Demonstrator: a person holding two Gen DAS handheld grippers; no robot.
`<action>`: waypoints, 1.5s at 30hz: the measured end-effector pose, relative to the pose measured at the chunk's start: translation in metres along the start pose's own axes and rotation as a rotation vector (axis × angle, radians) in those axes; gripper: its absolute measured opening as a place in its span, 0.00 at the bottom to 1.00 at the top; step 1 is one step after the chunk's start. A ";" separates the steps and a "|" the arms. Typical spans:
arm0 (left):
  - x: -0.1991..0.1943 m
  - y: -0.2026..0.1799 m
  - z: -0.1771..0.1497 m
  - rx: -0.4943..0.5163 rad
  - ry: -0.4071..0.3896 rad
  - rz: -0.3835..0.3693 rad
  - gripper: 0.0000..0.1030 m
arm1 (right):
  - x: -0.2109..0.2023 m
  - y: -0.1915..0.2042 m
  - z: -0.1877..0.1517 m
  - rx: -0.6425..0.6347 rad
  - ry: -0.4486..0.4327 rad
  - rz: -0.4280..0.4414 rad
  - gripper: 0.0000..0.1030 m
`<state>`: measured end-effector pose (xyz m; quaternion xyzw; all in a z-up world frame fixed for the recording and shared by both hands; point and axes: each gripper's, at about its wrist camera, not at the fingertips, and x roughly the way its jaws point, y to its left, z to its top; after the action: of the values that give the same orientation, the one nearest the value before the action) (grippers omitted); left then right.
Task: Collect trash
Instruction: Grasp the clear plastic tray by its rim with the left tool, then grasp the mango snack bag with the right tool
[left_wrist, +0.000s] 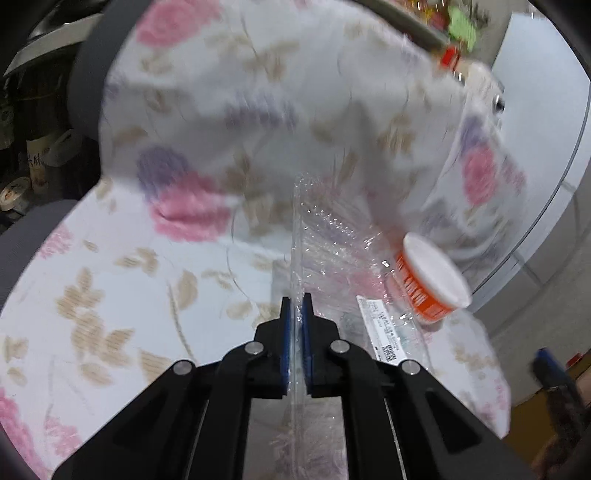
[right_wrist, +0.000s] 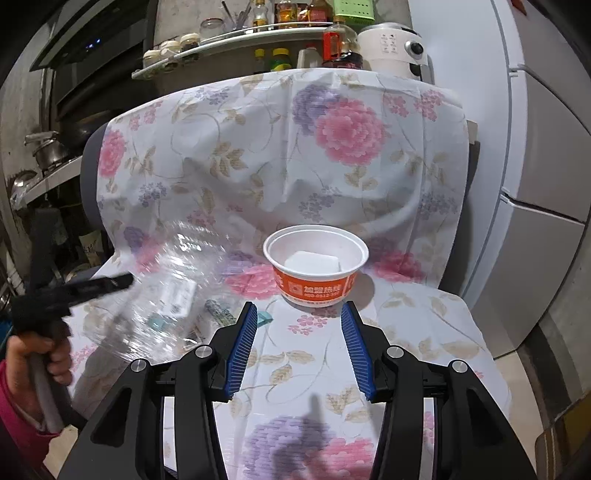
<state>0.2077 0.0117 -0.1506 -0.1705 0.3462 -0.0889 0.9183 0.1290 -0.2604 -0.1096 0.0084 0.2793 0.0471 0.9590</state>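
Observation:
A floral cloth (right_wrist: 332, 155) covers a chair's seat and back. On the seat stands an orange-and-white paper bowl (right_wrist: 316, 264) with a white lump inside; it shows tilted at the right in the left wrist view (left_wrist: 432, 284). My left gripper (left_wrist: 296, 301) is shut on the thin edge of a crumpled clear plastic container (left_wrist: 332, 240) that bears a white label (left_wrist: 384, 332). In the right wrist view the plastic (right_wrist: 166, 288) is blurred, left of the bowl. My right gripper (right_wrist: 297, 308) is open just short of the bowl, nothing between its fingers.
A small teal packet (right_wrist: 264, 318) and a dark crumpled wrapper (right_wrist: 219, 310) lie on the seat. A grey fridge (right_wrist: 546, 147) stands at the right. Shelves with bottles and jars (right_wrist: 258, 29), a white appliance (right_wrist: 395, 44) and pots (right_wrist: 48, 151) are behind. A person's hand (right_wrist: 40, 354) is at the left.

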 end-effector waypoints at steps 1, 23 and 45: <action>-0.010 0.003 0.001 -0.003 -0.020 0.003 0.03 | 0.001 0.004 0.000 -0.004 0.003 0.008 0.48; -0.059 0.093 -0.007 -0.076 -0.093 0.139 0.03 | 0.114 0.119 -0.018 -0.110 0.219 0.139 0.81; -0.054 0.092 -0.011 -0.070 -0.070 0.114 0.03 | 0.152 0.120 -0.026 -0.075 0.315 0.086 0.61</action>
<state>0.1639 0.1093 -0.1599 -0.1856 0.3261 -0.0185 0.9268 0.2327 -0.1264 -0.2081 -0.0231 0.4235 0.0993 0.9001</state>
